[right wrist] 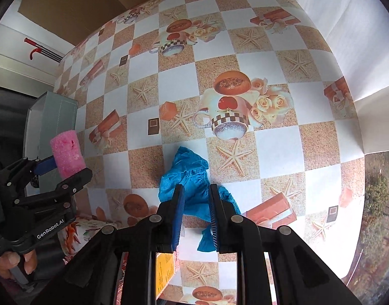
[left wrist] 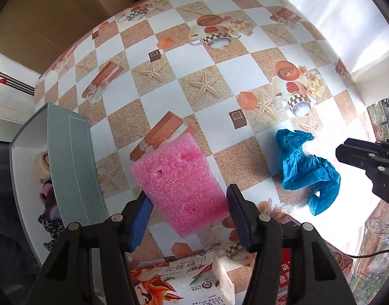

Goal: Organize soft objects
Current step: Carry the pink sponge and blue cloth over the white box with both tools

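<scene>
My left gripper (left wrist: pixel 189 200) is shut on a pink foam sponge (left wrist: pixel 179 183) and holds it above the table; it also shows in the right wrist view (right wrist: pixel 67 152), near the grey-green storage box (right wrist: pixel 52 117). A crumpled blue cloth (left wrist: pixel 303 167) lies on the checkered tablecloth. In the right wrist view my right gripper (right wrist: pixel 195 198) hovers over the blue cloth (right wrist: pixel 186 178), its fingers narrowly apart on either side of it; whether they pinch it I cannot tell.
The storage box (left wrist: pixel 72 165) at the left table edge holds several soft items (left wrist: pixel 45 193). A tissue pack (left wrist: pixel 184 279) lies near the front edge. A white curtain (left wrist: pixel 347 20) hangs at the right. Cardboard (left wrist: pixel 41 12) stands behind.
</scene>
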{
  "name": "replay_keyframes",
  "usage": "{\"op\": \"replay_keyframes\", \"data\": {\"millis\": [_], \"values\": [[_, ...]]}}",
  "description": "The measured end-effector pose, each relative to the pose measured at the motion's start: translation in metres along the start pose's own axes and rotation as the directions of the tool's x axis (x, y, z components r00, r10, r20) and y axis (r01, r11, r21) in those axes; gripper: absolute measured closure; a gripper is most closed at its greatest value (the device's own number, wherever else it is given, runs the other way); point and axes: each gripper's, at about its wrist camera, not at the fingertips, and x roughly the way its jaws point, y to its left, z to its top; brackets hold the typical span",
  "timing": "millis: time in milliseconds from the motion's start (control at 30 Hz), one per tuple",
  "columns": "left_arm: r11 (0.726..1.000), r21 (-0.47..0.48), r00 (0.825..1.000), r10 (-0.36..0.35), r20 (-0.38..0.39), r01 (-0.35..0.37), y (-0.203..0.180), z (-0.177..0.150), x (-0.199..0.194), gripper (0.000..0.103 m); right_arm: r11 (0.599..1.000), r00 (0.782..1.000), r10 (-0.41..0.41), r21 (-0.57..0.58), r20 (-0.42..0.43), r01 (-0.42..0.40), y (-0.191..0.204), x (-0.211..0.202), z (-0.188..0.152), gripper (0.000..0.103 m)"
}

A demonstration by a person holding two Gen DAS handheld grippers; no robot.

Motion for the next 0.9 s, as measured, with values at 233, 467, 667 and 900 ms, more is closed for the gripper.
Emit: {"op": "replay_keyframes", "data": {"millis": [233, 467, 667, 900], "values": [[0.999, -0.036, 1.0, -0.004, -0.005, 0.004, 0.015, -0.031, -0.014, 0.041, 0.979, 0.994, -0.102, -0.18, -0.05, 0.091, 0.026, 0.059, 0.004, 0.007], [0.999, -0.049, 1.0, 0.022, -0.013, -0.022, 0.02, -0.045, -0.018, 0.041, 0.96, 0.979, -0.179, -0.235, -0.098, 0.151, 0.038, 0.1, 0.009, 0.044], [0.998, -0.045, 0.999, 0.033, -0.004, -0.033, 0.021, -0.054, -0.027, 0.041, 0.988, 0.993, -0.104, -0.12, -0.055, 0.097, 0.02, 0.068, 0.002, 0.09], [0.999, -0.024, 0.999, 0.026, 0.024, -0.025, 0.022, -0.074, -0.047, 0.041, 0.999, 0.999, -0.021, -0.029, 0.041, 0.022, 0.004, -0.011, -0.025, 0.09]]}}
